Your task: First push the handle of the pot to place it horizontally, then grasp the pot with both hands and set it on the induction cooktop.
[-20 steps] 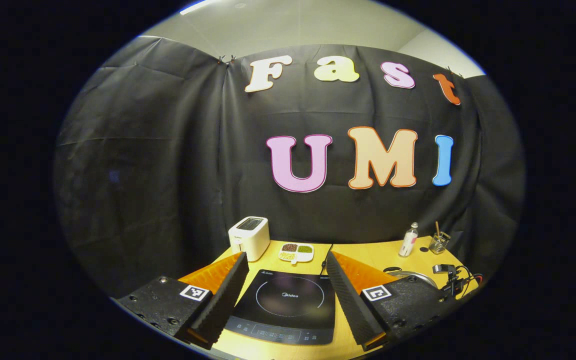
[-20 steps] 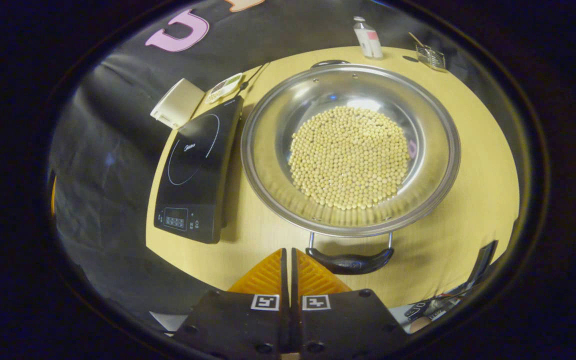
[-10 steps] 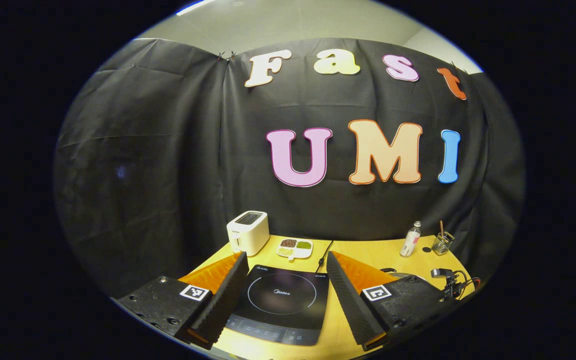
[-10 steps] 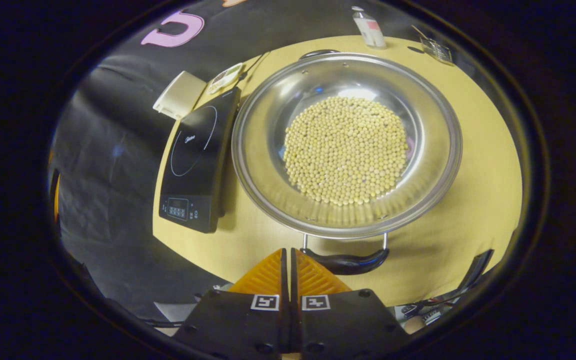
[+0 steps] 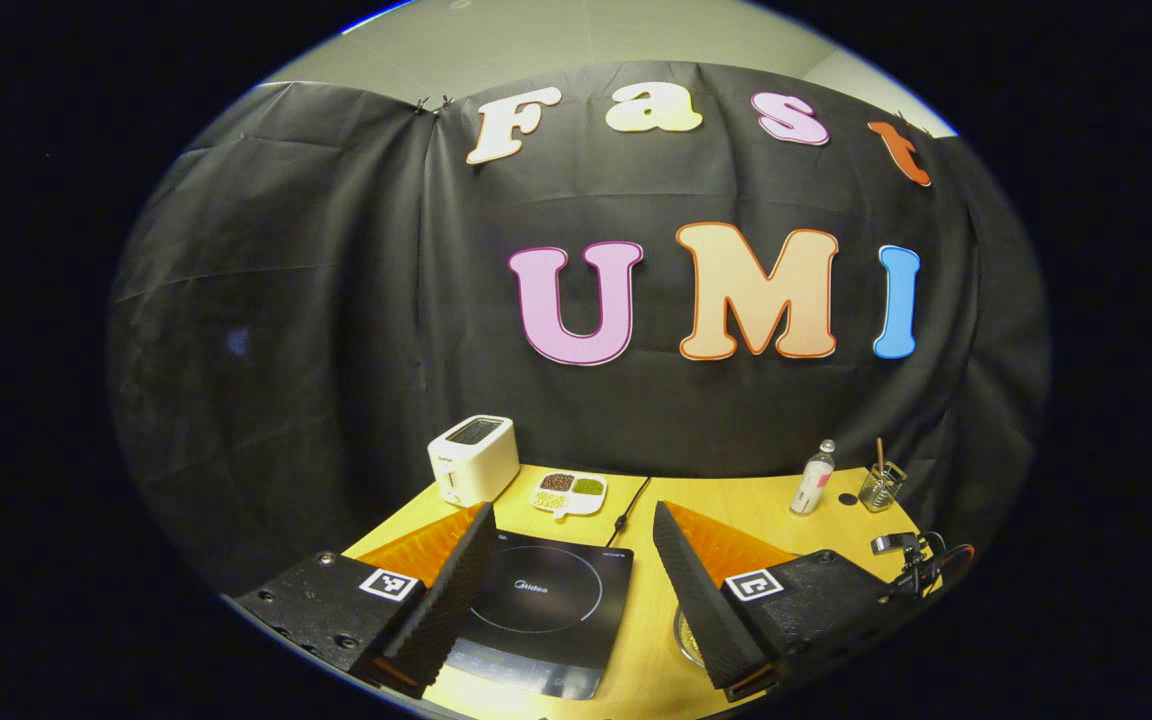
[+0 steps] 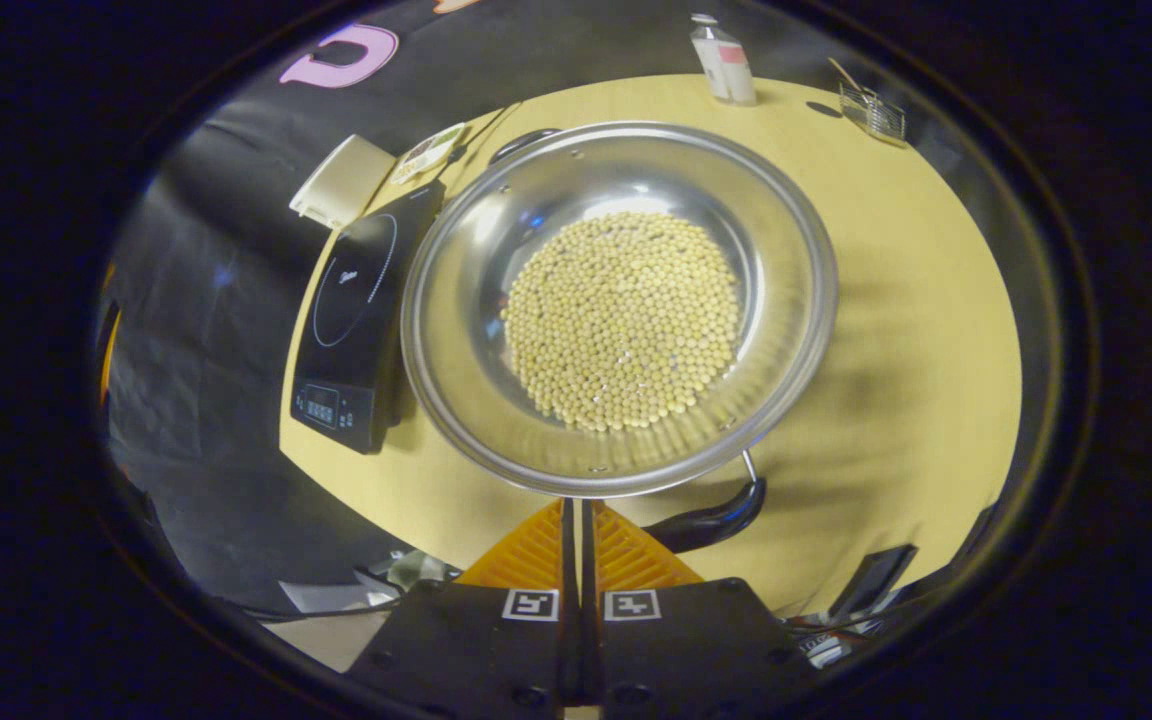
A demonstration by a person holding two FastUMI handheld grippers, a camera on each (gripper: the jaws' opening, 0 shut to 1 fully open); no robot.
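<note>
In the right gripper view a wide steel pot (image 6: pixel 456 300) holding yellow beans (image 6: pixel 621 320) sits on the yellow table (image 6: pixel 916 300), just right of the black induction cooktop (image 6: pixel 346 300). Its near black handle (image 6: pixel 711 520) points lower right and its far handle (image 6: pixel 521 145) points upper left. My right gripper (image 6: pixel 581 510) is shut with nothing held, its tips at the pot's near rim beside the left end of the near handle. My left gripper (image 5: pixel 571 512) hangs open above the cooktop (image 5: pixel 541 600). A sliver of the pot's rim (image 5: pixel 684 635) peeks past its right finger.
At the table's back stand a white toaster (image 5: pixel 473 458), a divided dish of beans (image 5: pixel 569 490), a small bottle (image 5: pixel 812 478) and a glass holder (image 5: pixel 879 485). The cooktop's cable (image 5: pixel 626 515) runs to the back. A black device with cables (image 5: pixel 911 565) sits at the right edge.
The pot has turned: its near handle swung right and its far handle swung left in the right gripper view. In the left gripper view the cooktop slid left and the pot's rim appeared.
</note>
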